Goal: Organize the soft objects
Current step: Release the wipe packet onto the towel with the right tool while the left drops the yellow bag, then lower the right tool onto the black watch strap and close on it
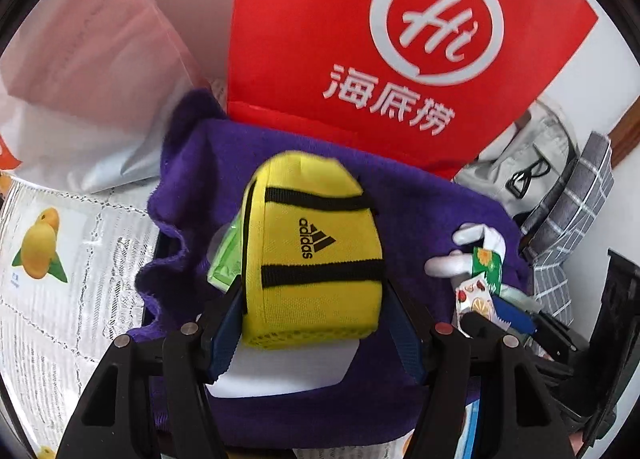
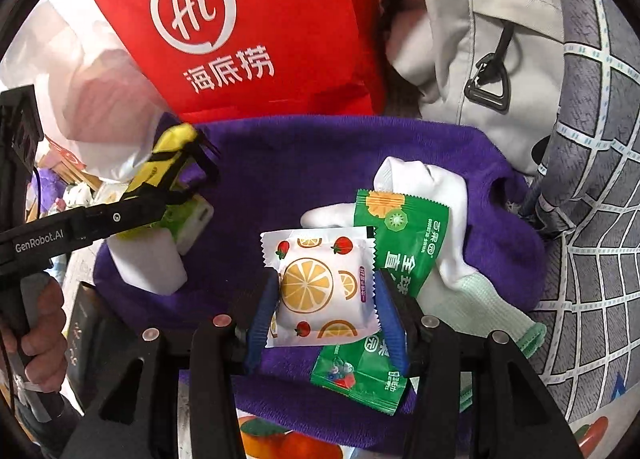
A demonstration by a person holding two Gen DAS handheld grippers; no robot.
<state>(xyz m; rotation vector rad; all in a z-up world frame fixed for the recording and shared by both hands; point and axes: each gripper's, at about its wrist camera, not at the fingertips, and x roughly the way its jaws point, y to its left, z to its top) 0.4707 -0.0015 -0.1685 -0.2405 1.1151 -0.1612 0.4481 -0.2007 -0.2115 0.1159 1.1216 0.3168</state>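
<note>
Our left gripper (image 1: 312, 323) clamps the yellow pouch (image 1: 316, 255) straight ahead, long axis running forward above the purple towel (image 1: 420, 195), while our right gripper (image 2: 326, 307) squeezes the white snack packet (image 2: 320, 287).

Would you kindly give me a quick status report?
Left gripper shut on yellow pouch. Right gripper shut on white packet. Both above purple towel; green packets, white glove underneath.

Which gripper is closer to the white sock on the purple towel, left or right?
Right. The right gripper, shut on the white citrus packet, sits just beside the white sock. The left gripper holds the yellow pouch across the purple towel.
</note>
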